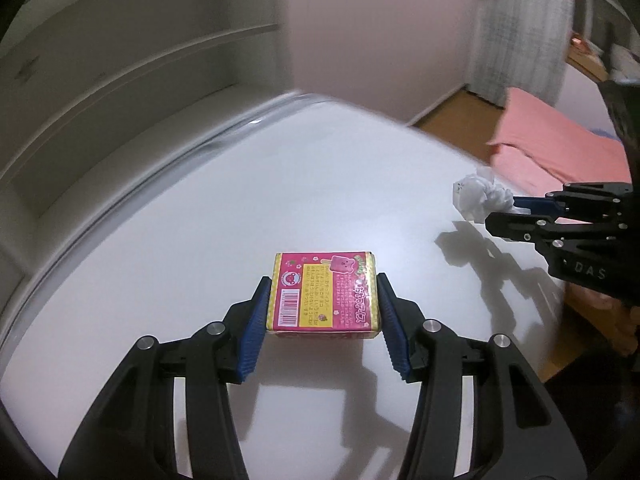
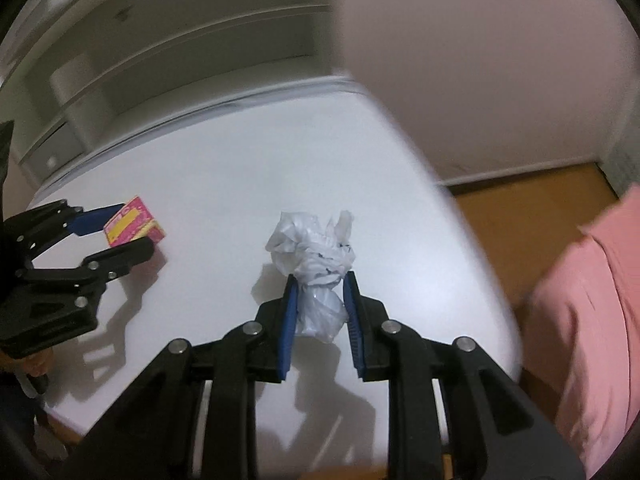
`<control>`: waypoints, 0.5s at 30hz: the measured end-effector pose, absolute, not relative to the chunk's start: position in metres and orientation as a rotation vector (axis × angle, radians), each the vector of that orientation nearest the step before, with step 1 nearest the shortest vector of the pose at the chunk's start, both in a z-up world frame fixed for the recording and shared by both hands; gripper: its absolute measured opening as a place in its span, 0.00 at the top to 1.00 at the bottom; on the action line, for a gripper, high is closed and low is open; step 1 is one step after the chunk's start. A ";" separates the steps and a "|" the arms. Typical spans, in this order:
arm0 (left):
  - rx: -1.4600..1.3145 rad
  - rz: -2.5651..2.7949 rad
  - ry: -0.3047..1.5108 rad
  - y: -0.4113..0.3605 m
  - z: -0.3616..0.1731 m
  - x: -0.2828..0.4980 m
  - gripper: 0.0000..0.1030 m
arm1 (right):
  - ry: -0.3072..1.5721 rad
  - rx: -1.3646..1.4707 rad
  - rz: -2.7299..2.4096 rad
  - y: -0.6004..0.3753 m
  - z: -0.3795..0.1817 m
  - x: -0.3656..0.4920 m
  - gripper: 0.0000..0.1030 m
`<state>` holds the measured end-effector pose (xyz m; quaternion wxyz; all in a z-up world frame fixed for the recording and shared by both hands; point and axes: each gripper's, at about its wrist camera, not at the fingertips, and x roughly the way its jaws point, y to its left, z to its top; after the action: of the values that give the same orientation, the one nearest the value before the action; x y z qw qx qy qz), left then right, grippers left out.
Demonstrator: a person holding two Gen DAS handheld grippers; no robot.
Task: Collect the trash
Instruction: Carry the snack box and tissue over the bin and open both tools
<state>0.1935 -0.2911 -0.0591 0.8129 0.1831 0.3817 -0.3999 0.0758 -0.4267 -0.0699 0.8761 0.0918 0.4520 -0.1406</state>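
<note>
My left gripper (image 1: 322, 296) is shut on a small pink and yellow snack box (image 1: 325, 294), held just above the white table (image 1: 200, 220); its blue pads press both sides of the box. In the right wrist view, that left gripper (image 2: 120, 228) shows at the left with the box (image 2: 134, 226). My right gripper (image 2: 320, 300) is shut on a crumpled white plastic bag (image 2: 314, 258), whose upper part bulges out past the fingertips. From the left wrist view, the right gripper (image 1: 508, 210) with the bag (image 1: 478, 196) is at the right.
White shelving (image 1: 120, 80) stands behind the table's far edge. A pink cushion or bedding (image 1: 560, 148) lies to the right, off the table, over a wooden floor (image 2: 500, 220). A grey curtain (image 1: 520, 28) hangs at the back right.
</note>
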 end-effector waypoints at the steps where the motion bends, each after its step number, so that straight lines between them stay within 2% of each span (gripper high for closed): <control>1: 0.400 -0.884 0.806 -0.307 -0.057 0.181 0.51 | 0.936 0.209 -0.326 -0.442 -0.069 0.057 0.78; 7: 0.453 -1.072 0.752 -0.396 -0.046 0.101 0.51 | 0.904 0.318 -0.507 -0.519 -0.071 -0.049 0.78; 15: 0.521 -1.282 0.748 -0.500 -0.066 0.008 0.52 | 0.892 0.458 -0.698 -0.584 -0.103 -0.175 0.78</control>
<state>0.0076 -0.4996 -0.0661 0.7062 0.2346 0.3368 -0.5769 -0.1752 -0.5841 -0.1027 0.8190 0.2148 0.4190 -0.3278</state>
